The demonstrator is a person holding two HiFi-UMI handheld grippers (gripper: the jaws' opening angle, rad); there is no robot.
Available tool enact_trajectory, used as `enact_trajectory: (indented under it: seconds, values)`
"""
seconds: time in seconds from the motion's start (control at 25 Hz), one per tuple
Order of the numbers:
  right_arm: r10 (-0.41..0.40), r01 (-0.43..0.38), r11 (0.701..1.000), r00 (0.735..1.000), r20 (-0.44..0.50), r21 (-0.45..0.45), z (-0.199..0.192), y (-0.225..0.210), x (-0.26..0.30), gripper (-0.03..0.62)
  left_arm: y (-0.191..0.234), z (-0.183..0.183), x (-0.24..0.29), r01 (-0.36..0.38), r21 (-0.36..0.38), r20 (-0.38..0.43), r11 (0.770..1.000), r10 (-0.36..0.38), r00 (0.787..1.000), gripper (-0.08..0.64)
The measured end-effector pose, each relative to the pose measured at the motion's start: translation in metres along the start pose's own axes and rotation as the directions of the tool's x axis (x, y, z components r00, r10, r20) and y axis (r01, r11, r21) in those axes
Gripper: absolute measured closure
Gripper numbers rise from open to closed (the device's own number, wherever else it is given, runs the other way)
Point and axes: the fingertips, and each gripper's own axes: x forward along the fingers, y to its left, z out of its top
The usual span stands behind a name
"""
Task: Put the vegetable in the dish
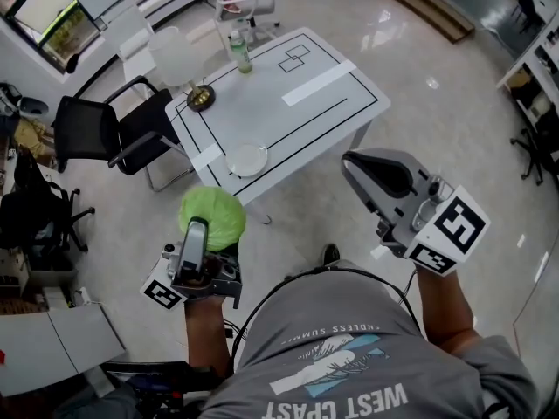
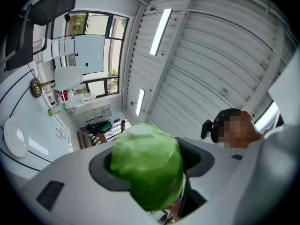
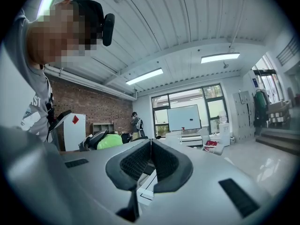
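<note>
Head view: cabbage held just off the table, dish empty at its near corner.
Left gripper (image 1: 199,236), below the table (image 1: 323,116), clamps a green cabbage (image 1: 214,216). The white dish (image 1: 246,160) sits on the table's near corner. Right gripper (image 1: 354,166), beside the table, has its jaws pressed together, empty.
</note>
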Motion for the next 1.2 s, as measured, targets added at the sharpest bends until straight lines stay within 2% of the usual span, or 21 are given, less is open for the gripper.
enact_trajectory:
  seconds: [0.24, 0.56, 0.72, 0.92, 1.2]
  values:
    - [0.049, -0.049, 0.999, 0.999, 0.003, -0.002, 0.008, -0.043, 0.008, 0.584, 0.019, -0.001, 0.037, -0.016, 0.033, 0.029, 0.999, 0.015, 0.999, 0.264]
    - [0.074, -0.074, 0.997, 0.997, -0.001, 0.005, 0.002, -0.097, 0.002, 0.584, 0.04, -0.017, 0.068, -0.047, 0.067, 0.052, 0.997, 0.043, 0.998, 0.264]
    - [0.065, -0.064, 0.997, 0.998, -0.009, 0.035, -0.007, -0.106, 0.008, 0.584, 0.053, -0.018, 0.069, -0.071, 0.052, 0.033, 0.996, 0.069, 0.997, 0.264]
    - [0.017, -0.016, 0.999, 1.0, -0.01, 0.039, -0.005, -0.116, 0.029, 0.584, 0.076, 0.003, 0.076, -0.065, 0.034, 0.002, 0.997, 0.065, 0.998, 0.264]
    - [-0.049, 0.049, 0.999, 0.999, 0.006, 0.019, 0.003, -0.114, 0.065, 0.584, 0.1, 0.04, 0.086, -0.011, 0.028, -0.069, 1.0, 0.013, 0.998, 0.264]
